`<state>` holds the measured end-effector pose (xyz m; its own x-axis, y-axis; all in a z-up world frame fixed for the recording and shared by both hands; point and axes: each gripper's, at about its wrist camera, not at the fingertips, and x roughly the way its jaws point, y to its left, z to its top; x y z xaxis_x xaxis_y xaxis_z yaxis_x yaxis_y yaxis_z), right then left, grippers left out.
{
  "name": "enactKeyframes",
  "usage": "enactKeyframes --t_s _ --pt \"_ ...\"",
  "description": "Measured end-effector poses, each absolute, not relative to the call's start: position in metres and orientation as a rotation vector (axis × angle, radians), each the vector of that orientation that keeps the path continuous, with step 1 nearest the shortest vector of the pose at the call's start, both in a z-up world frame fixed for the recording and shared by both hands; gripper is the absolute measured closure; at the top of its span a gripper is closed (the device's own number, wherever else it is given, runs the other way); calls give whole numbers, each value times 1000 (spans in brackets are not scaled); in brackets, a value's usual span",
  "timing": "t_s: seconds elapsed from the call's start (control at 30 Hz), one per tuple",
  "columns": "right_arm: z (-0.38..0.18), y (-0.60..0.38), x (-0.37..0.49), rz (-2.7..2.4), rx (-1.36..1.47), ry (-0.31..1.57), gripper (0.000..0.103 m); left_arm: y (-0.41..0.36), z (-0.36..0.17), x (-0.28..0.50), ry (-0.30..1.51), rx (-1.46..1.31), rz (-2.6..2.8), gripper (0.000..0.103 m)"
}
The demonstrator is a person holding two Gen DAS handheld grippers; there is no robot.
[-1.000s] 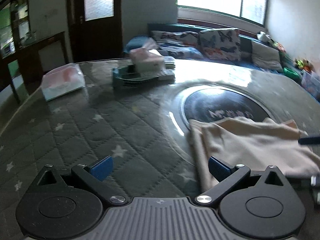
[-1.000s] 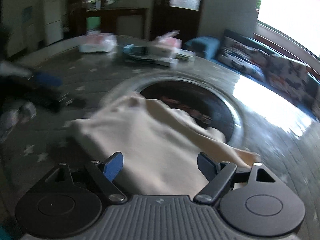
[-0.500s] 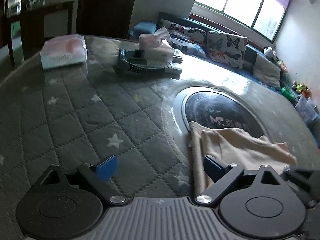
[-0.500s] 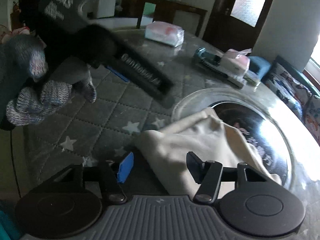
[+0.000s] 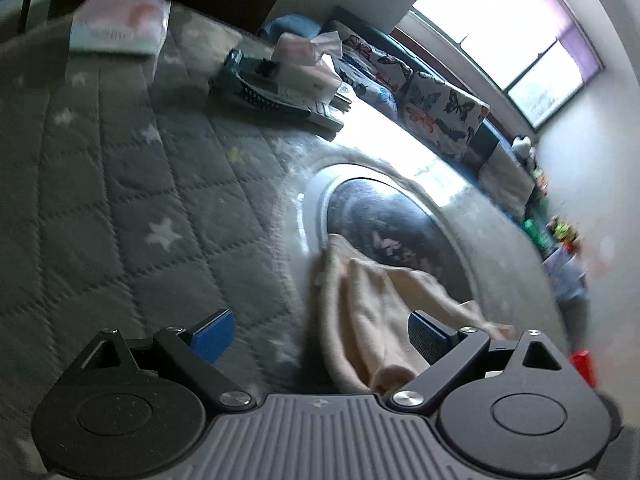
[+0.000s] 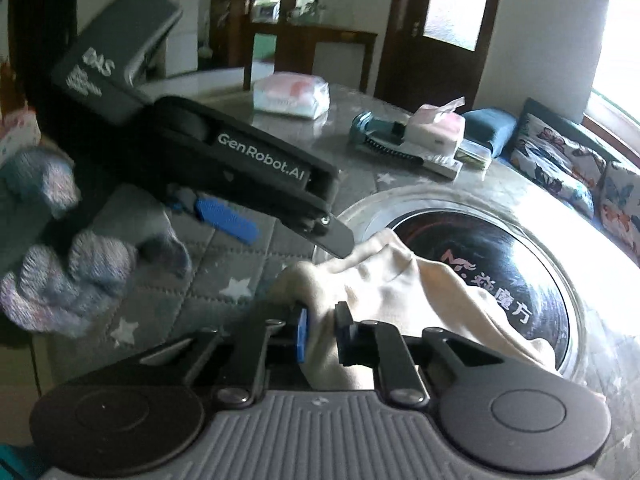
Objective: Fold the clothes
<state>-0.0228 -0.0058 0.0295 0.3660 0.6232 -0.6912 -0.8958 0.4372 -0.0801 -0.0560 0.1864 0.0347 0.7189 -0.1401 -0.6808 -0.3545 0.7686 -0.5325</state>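
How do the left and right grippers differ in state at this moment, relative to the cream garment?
The right gripper has its jaws nearly closed, pinching a bunched edge of the cream garment; the left gripper has its jaws spread wide, clamping nothing. Cloth passes between the right gripper's pads; at the left gripper it lies loose between the open fingers, nearer the right-hand one. In the right wrist view, the left gripper's lower finger reaches the garment's far corner. Both have blue pads and aim at the same garment.

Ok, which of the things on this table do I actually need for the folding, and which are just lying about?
In the job:
- cream garment, bunched by the round inset
- right gripper, shut on the garment
- left gripper, open, at the garment's edge

Just lying about:
- tissue box
- wrapped tissue pack
- teal tray
- butterfly cushions
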Motion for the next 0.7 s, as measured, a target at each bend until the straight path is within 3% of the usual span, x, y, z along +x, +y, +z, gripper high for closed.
enactKeyframes --t_s 0.17,0.3,0.37,0.53,0.63,0.7 --pt "39 -20 -19 1032 -421 636 91 181 33 -50 779 -795 101 9" --pt "43 -30 -21 1039 -382 632 92 174 28 -45 797 -866 78 18" --pt "43 -33 -23 1045 -372 632 92 172 26 -41 803 -884 69 29" --pt "41 -38 -30 1061 -361 641 92 170 14 -35 836 -942 67 77" --pt "38 -44 -32 1071 -355 657 91 170 11 -35 837 -935 78 86" --pt "38 -49 -31 1074 -340 669 84 169 12 -36 834 -924 75 87"
